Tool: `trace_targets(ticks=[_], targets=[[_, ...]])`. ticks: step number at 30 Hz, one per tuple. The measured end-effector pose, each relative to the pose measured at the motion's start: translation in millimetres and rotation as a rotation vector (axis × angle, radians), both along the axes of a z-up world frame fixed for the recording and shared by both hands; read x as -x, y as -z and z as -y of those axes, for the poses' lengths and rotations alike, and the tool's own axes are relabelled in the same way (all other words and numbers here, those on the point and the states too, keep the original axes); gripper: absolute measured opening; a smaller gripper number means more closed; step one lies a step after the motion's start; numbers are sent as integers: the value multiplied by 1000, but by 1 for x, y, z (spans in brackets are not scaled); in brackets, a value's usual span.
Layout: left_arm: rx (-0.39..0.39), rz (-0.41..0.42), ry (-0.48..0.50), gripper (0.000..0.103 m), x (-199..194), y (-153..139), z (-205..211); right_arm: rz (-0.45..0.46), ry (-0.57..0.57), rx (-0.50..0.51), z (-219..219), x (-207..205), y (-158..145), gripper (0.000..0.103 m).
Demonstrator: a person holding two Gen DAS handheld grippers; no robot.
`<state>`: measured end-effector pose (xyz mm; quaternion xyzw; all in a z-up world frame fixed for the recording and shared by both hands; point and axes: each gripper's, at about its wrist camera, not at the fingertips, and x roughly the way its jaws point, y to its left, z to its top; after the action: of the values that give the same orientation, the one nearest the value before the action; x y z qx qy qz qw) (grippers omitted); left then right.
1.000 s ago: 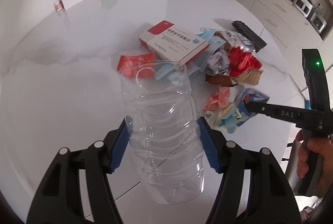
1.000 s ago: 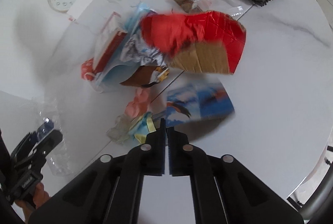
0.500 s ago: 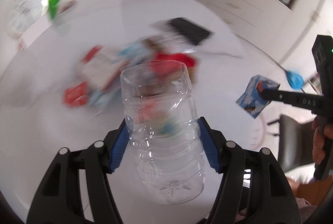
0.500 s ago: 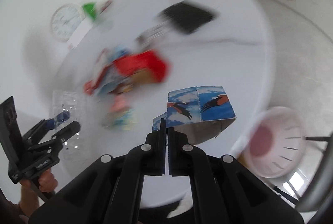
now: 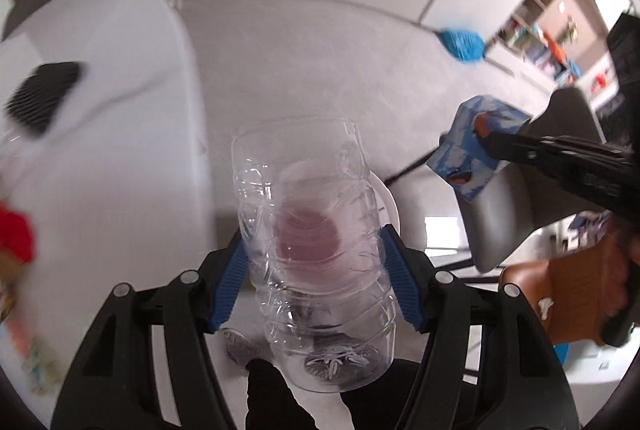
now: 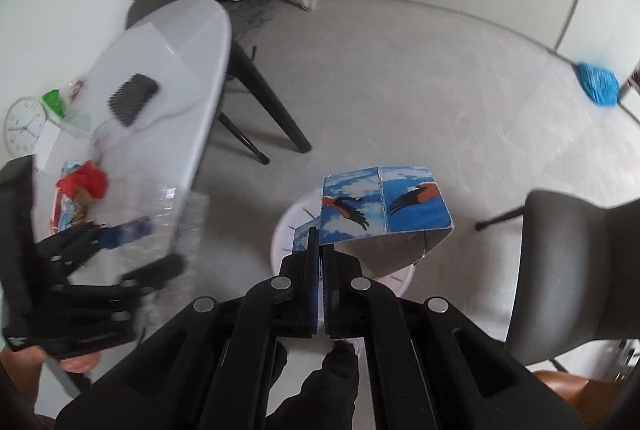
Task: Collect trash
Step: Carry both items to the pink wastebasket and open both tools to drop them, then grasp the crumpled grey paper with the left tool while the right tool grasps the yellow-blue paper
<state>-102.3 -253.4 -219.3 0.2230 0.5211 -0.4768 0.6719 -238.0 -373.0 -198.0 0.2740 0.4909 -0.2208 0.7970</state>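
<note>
Left gripper (image 5: 312, 282): blue pads (image 5: 230, 286) clamped on the flanks of a clear bottle (image 5: 316, 242), open end pointing away at 12 o'clock; through the plastic a white bin (image 5: 390, 202) shows below, pinkish inside. Right gripper (image 6: 321, 258): fingers pinched nearly together on one flap of a blue carton (image 6: 384, 206), which stands out toward 1 o'clock over the same bin (image 6: 400, 276); the remaining trash lies on the table (image 6: 188, 42) at 9 o'clock. Judgement: the step in hand is the drop; both items are carried clear of the table. Procedure: centre each item over the bin mouth before releasing; lower first, since both pieces are light and may drift or bounce off the rim; release one at a time; keep the grippers from colliding.
</note>
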Motion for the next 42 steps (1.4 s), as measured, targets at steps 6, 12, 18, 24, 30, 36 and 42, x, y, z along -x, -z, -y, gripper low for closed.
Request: trace_targets(ticks=[6, 12, 18, 24, 30, 36, 42], targets=[[-68, -51, 5, 73, 10, 37, 48, -33, -11, -44, 26, 18, 31, 2], [-67, -35, -70, 78, 9, 17, 39, -40, -40, -85, 34, 18, 52, 2], [-22, 62, -235, 83, -12, -42, -18, -50, -127, -141, 16, -6, 80, 3], [-1, 142, -425, 94, -32, -92, -88, -124, -171, -145, -11, -30, 106, 63], [22, 178, -613, 95, -44, -120, -164, -94, -117, -83, -19, -35, 67, 84], [18, 235, -728, 95, -54, -137, -230, 17, -69, 56, -32, -47, -17, 101], [-6, 249, -804, 95, -70, -135, -280, 120, -106, 119, -54, -67, -70, 101]])
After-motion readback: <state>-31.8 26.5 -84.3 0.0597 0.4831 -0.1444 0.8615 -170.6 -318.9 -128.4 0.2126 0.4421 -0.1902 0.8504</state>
